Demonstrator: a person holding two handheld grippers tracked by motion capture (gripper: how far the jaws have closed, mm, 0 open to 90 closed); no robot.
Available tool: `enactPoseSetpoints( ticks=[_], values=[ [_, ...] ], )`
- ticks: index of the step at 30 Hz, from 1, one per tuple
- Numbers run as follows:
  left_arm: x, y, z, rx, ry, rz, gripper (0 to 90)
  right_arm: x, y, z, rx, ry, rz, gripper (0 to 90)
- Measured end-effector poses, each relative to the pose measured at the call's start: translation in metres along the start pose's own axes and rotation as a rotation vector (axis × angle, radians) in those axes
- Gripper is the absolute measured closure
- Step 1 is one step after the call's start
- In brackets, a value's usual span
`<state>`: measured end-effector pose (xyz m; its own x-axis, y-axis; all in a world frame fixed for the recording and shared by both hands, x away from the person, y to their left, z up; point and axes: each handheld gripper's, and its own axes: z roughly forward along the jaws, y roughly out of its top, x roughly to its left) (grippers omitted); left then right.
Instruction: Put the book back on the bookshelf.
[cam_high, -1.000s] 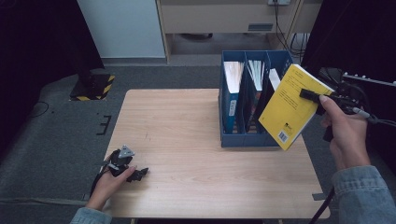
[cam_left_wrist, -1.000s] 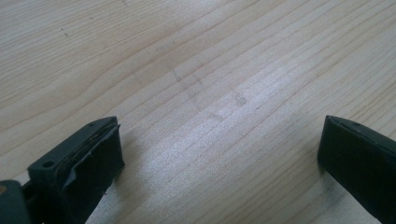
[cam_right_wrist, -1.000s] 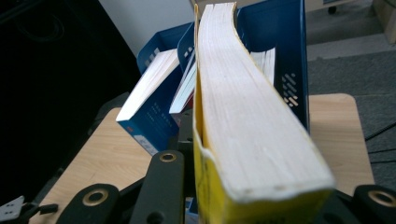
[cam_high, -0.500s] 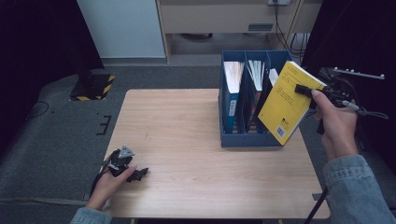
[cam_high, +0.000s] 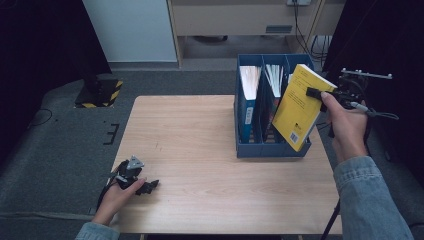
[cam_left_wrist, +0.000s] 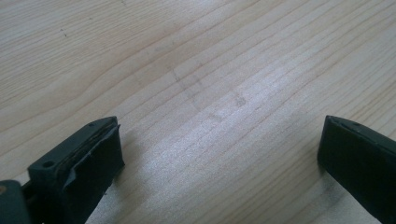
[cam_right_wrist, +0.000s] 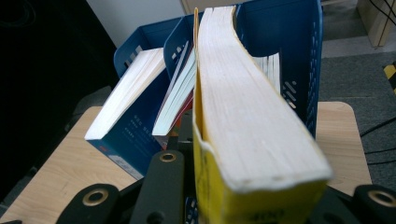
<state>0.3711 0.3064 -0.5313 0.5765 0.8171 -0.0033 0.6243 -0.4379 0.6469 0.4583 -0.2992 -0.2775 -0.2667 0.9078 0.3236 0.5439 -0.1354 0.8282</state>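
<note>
Right tongs (cam_high: 314, 93) clamped on yellow book (cam_high: 299, 107), grip at upper edge. Book tilted, hanging in air over right end of blue file rack (cam_high: 250, 148), lower corner down near rack's front right corner. From right gripper view, book's page edge (cam_right_wrist: 252, 102) faces up, rack compartments beyond, two already holding books (cam_right_wrist: 126, 93). Left tongs (cam_high: 145, 186) resting low on table (cam_high: 200, 140) near front left corner, jaws wide apart, nothing between, just bare wood.

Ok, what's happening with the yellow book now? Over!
Right claw shut on yellow book, tilted over blue rack. Left claw open, empty. Two slots hold books.
</note>
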Motion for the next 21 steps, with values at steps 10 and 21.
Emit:
enactPoseSetpoints(
  ticks=[10,21],
  values=[
    [0.000,0.000,0.000,-0.001,0.000,0.004,0.0,0.010,0.004,0.030,0.015,-0.022,-0.016,74.5],
    [0.000,0.001,0.001,-0.002,-0.004,0.008,0.0,0.023,0.003,0.052,0.000,-0.031,-0.050,74.4]
  ],
)
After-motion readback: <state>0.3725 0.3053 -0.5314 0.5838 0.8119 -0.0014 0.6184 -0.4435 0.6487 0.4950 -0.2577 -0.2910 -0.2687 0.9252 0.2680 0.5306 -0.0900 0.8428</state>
